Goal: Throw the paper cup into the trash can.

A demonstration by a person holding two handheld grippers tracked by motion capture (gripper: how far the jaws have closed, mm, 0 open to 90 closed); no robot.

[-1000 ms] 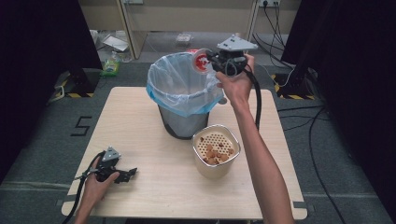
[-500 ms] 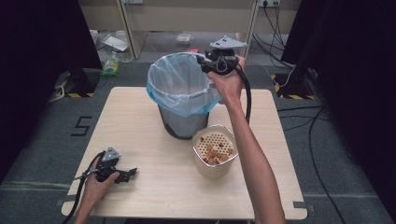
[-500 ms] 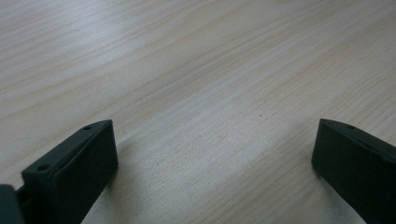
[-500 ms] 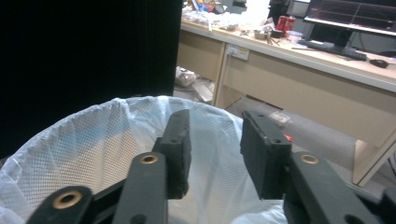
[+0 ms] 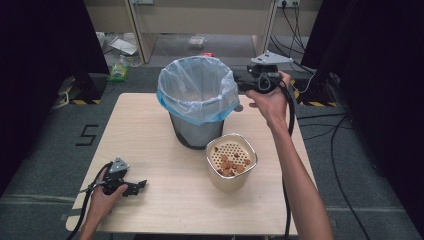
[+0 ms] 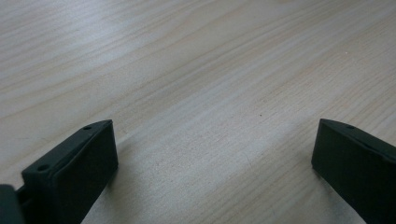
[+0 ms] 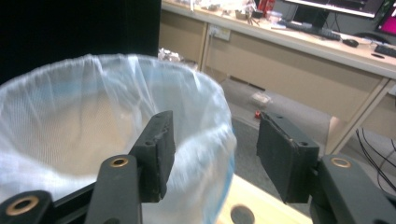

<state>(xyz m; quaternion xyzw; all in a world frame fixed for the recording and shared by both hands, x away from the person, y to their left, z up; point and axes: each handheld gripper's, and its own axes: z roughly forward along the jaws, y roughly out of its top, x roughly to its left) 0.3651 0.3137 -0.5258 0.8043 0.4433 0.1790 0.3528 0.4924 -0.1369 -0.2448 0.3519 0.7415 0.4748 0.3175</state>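
A grey bin [image 5: 197, 100] lined with a pale blue bag stands at the middle back of the wooden table [image 5: 150, 130]. My right gripper [image 5: 237, 80] hangs in the air just right of the bin's rim, pointing left at it. Its jaws have just been opening; they stand open with nothing between them. In the right gripper view, the right gripper [image 7: 215, 119] frames the bag's rim [image 7: 93, 74]. The left gripper [image 5: 139, 185] rests on the table at the front left, held by a hand. In the left gripper view, the left gripper [image 6: 212, 126] stands wide open over bare wood.
A cream container [image 5: 231, 161] with a perforated insert and several brown pieces stands in front of the bin, to its right. A small grey disc [image 5: 239, 107] lies on the table beside the bin. Cables [image 5: 320, 120] cross the floor to the right of the table.
The right gripper moved right, from over the bin's mouth to beside its rim, and its jaws opened. A small red thing seen at its jaws a second ago is gone. The left gripper stayed still.
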